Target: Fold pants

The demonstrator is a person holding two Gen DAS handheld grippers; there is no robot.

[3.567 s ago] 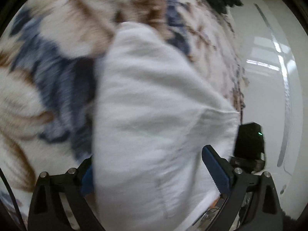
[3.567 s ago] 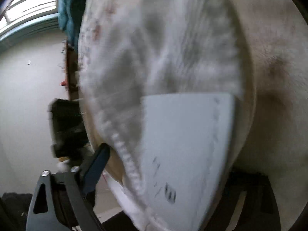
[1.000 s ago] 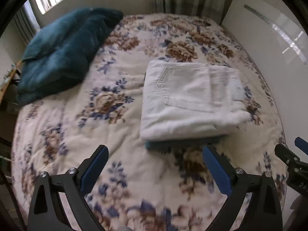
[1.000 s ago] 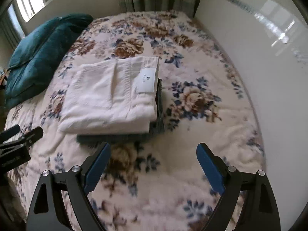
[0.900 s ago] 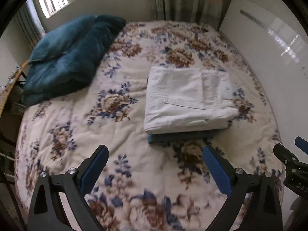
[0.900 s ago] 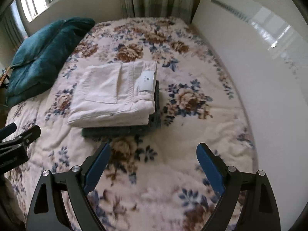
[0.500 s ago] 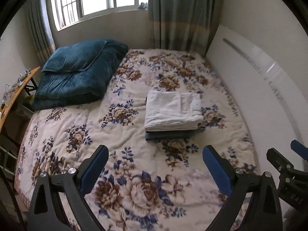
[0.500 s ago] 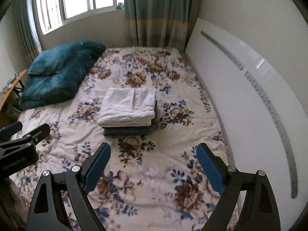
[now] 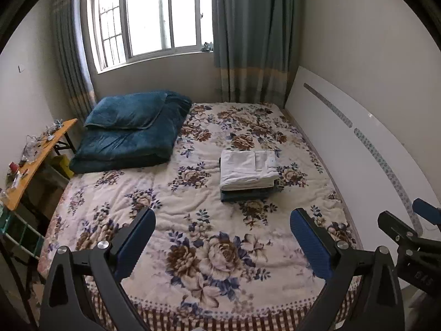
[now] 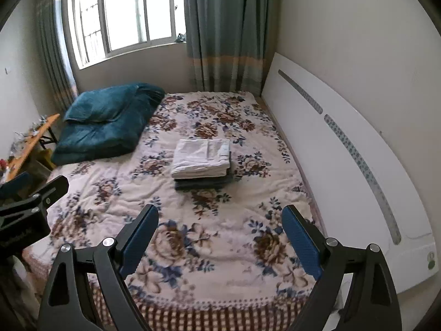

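The white pants (image 9: pixel 248 168) (image 10: pixel 202 157) lie folded into a neat rectangle on the floral bed, stacked on a darker folded garment (image 9: pixel 245 194) (image 10: pixel 204 183). My left gripper (image 9: pixel 222 234) is open and empty, held back over the foot of the bed, well short of the stack. The right gripper (image 10: pixel 220 230) is open and empty too, also far from the pants. In the left wrist view the right gripper (image 9: pixel 413 234) shows at the right edge; in the right wrist view the left gripper (image 10: pixel 27 201) shows at the left edge.
A dark teal folded duvet with a pillow (image 9: pixel 129 132) (image 10: pixel 106 121) fills the bed's far left. A white headboard panel (image 9: pixel 358 149) (image 10: pixel 339 143) runs along the right side. A cluttered wooden side table (image 9: pixel 33 162) stands at the left. Window and curtains are behind.
Both grippers let go of the white pants and pulled back and up from the bed. The folded stack now looks small and far away.
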